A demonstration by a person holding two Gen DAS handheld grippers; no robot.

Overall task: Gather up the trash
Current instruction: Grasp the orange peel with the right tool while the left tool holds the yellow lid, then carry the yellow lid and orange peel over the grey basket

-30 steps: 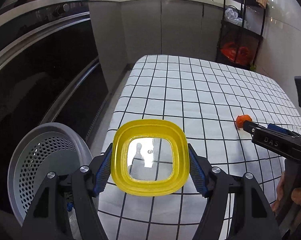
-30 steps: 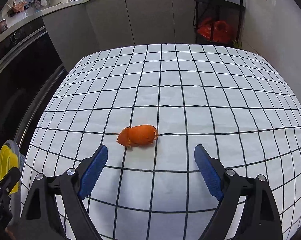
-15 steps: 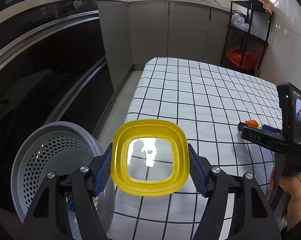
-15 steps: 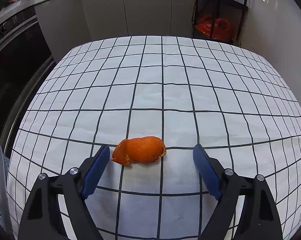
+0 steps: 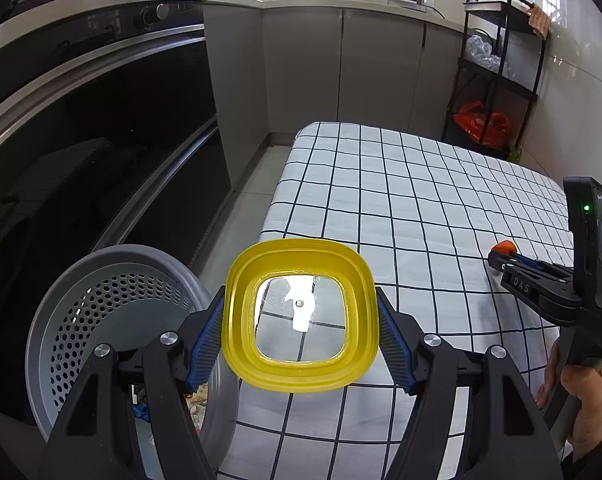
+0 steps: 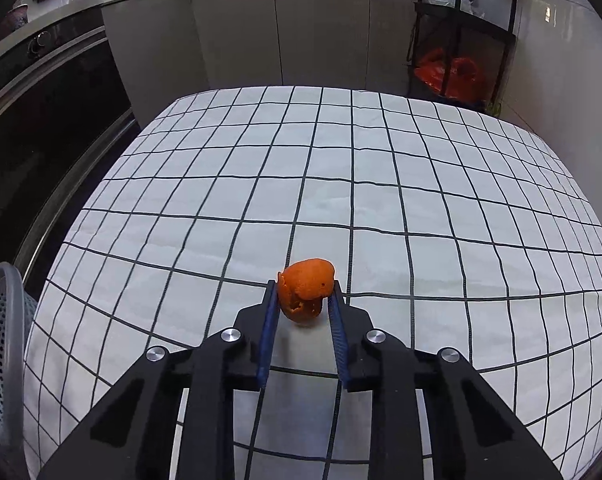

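My left gripper (image 5: 301, 332) is shut on a yellow plastic container (image 5: 301, 314) with a clear bottom, held over the table's near left edge beside a grey perforated trash basket (image 5: 101, 320). My right gripper (image 6: 305, 300) is shut on an orange peel (image 6: 307, 290) and holds it just above the checked tablecloth (image 6: 341, 184). In the left wrist view the right gripper (image 5: 501, 258) shows at the right with the peel (image 5: 505, 247) at its tip. The basket's rim also shows in the right wrist view (image 6: 5, 320).
The checked tablecloth (image 5: 401, 200) covers the table. A dark oven front (image 5: 81, 140) and grey cabinets (image 5: 341, 72) stand to the left and behind. A black shelf rack (image 5: 497, 80) with an orange bag (image 5: 481, 122) stands at the far right.
My right gripper has closed on the orange peel and lifted it slightly off the cloth. My left gripper, still holding the yellow container, has drifted left toward the basket.
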